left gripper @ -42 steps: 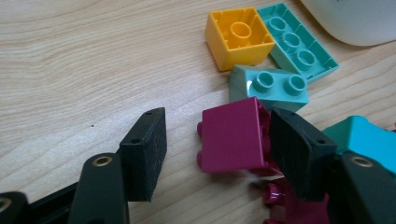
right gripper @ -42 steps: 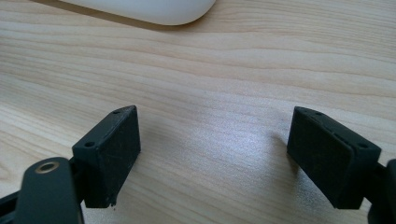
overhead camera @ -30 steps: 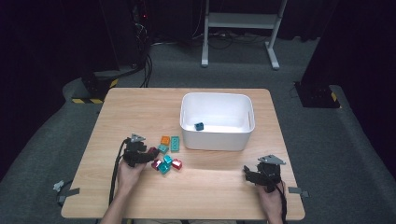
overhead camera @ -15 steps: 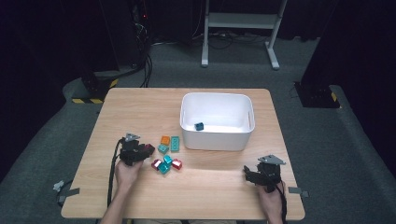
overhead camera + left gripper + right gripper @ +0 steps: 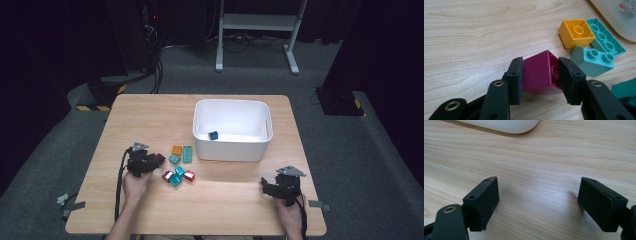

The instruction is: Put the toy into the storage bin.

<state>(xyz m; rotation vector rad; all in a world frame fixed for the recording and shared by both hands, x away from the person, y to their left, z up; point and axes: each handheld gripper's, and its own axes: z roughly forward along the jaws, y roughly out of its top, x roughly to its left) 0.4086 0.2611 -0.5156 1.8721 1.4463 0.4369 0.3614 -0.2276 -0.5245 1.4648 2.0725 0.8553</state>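
Observation:
My left gripper [image 5: 540, 60] is shut on a magenta brick [image 5: 537, 72]. Its jaws have just been closing, and both pads now press the brick's sides low over the table. In the high view that gripper [image 5: 151, 161] sits left of the loose bricks with the magenta brick [image 5: 159, 158] at its tips. My right gripper [image 5: 539, 182] stands open over bare wood with nothing between its pads. From above it [image 5: 268, 187] rests near the front right of the table.
An orange brick [image 5: 576, 32], a long teal brick [image 5: 606, 42] and a pale teal brick [image 5: 594, 61] lie just beyond the held one. More red and teal bricks [image 5: 177, 176] lie nearby. A white bin [image 5: 232, 150] holds a blue brick [image 5: 213, 135].
The left gripper's jaws have narrowed around the magenta brick, and the hand has shifted slightly to the left. The right gripper has stayed put.

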